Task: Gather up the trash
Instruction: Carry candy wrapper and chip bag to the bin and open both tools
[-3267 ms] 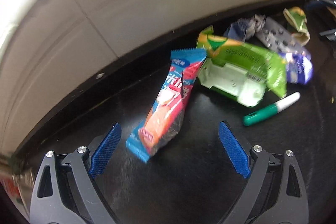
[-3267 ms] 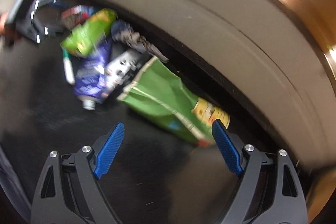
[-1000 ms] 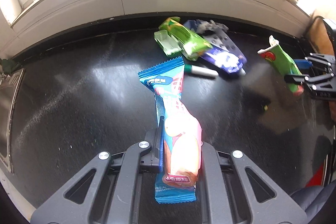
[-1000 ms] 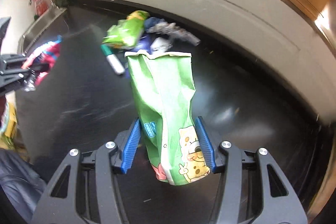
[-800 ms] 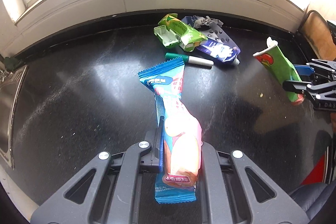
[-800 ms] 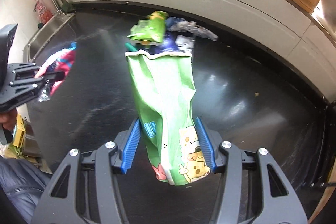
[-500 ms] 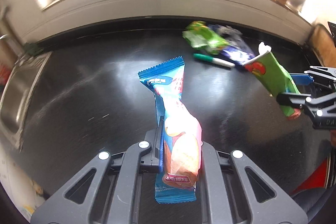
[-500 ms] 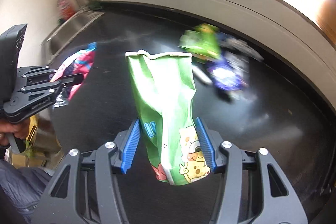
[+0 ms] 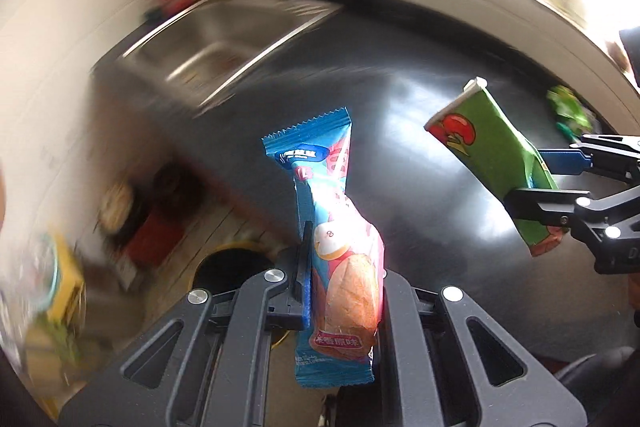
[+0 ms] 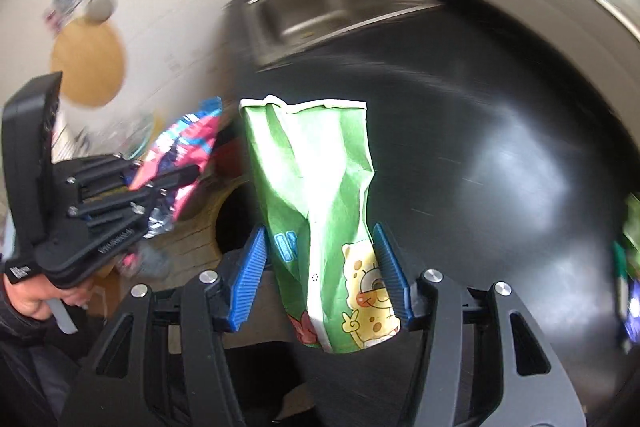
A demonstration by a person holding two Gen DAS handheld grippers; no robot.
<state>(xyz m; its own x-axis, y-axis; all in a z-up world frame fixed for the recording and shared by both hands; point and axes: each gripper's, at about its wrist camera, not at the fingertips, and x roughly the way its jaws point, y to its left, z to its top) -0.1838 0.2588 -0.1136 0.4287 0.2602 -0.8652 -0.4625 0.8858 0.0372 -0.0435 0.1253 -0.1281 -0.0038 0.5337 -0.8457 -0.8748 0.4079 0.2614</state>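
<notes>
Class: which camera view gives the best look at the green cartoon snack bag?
The right wrist view: the green snack bag fills the centre, cartoon print facing the camera, between the right tongs. The left wrist view shows it smaller, tilted, at the right edge.

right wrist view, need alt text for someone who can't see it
The right gripper is shut on a green cartoon-printed bag, held over a black counter. At left, the left gripper clamps a pink and blue snack wrapper above a dark round bin opening on the floor. A steel sink is blurred behind.
</notes>
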